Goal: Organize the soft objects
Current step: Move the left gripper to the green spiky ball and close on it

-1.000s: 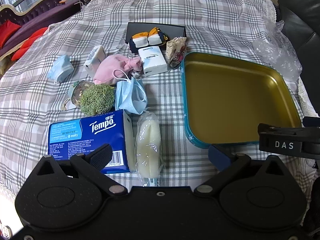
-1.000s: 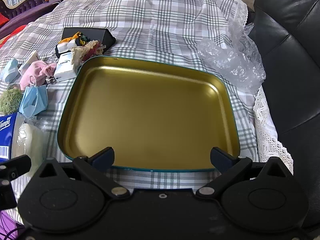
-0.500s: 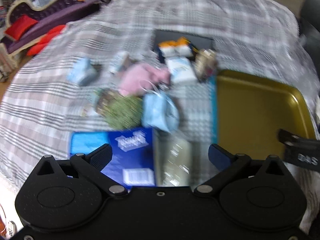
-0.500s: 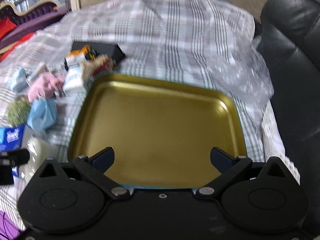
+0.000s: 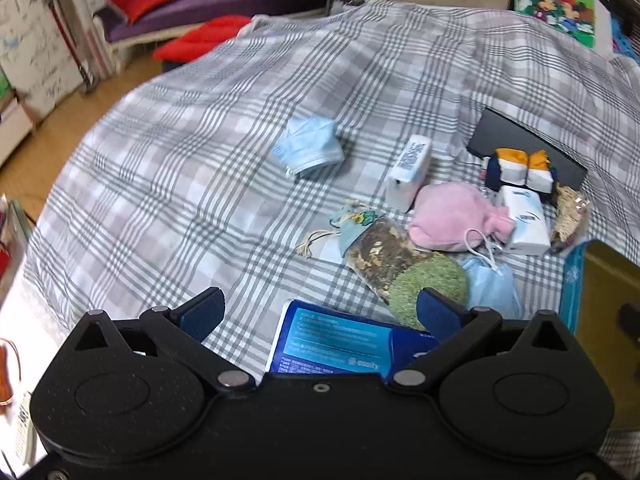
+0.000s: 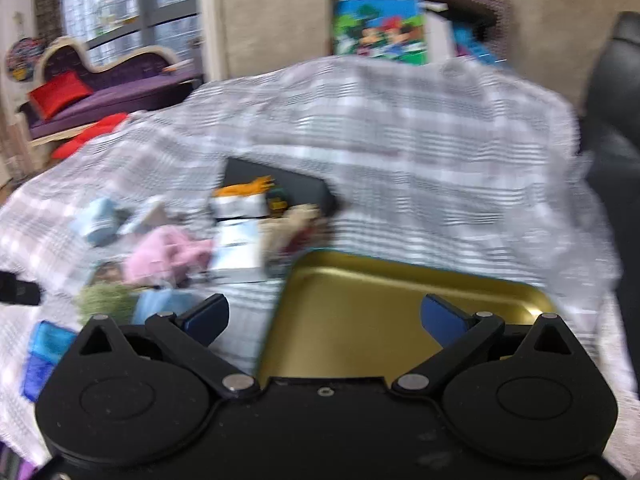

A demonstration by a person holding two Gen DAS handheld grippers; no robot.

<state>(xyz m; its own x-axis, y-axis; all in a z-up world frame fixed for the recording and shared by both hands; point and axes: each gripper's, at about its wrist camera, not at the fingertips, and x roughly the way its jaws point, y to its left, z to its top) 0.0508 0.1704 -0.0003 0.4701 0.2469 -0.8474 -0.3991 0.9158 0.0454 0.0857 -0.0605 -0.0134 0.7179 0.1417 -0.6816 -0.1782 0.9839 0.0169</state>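
Soft things lie on the plaid cloth in the left wrist view: a folded blue mask (image 5: 308, 150), a pink pouch (image 5: 452, 216), a green fuzzy ball (image 5: 426, 286), a second blue mask (image 5: 494, 286), a herb sachet (image 5: 384, 252), rolled socks (image 5: 520, 170) and two tissue packs (image 5: 410, 172) (image 5: 524, 226). A blue Tempo tissue pack (image 5: 340, 342) lies under my open, empty left gripper (image 5: 320, 312). The gold tray (image 6: 380, 308) lies under my open, empty right gripper (image 6: 326, 316); that view is blurred.
A black box (image 5: 524, 148) sits behind the socks. The tray's teal rim (image 5: 572, 284) shows at the right edge. A black leather chair (image 6: 612, 120) stands right of the table. A purple sofa with red cushions (image 5: 180, 12) is beyond the table's far left edge.
Both grippers have tilted up and swung left. The left view now shows the table's left half instead of the tray; the right view shows more of the pile. Nothing on the table moved.
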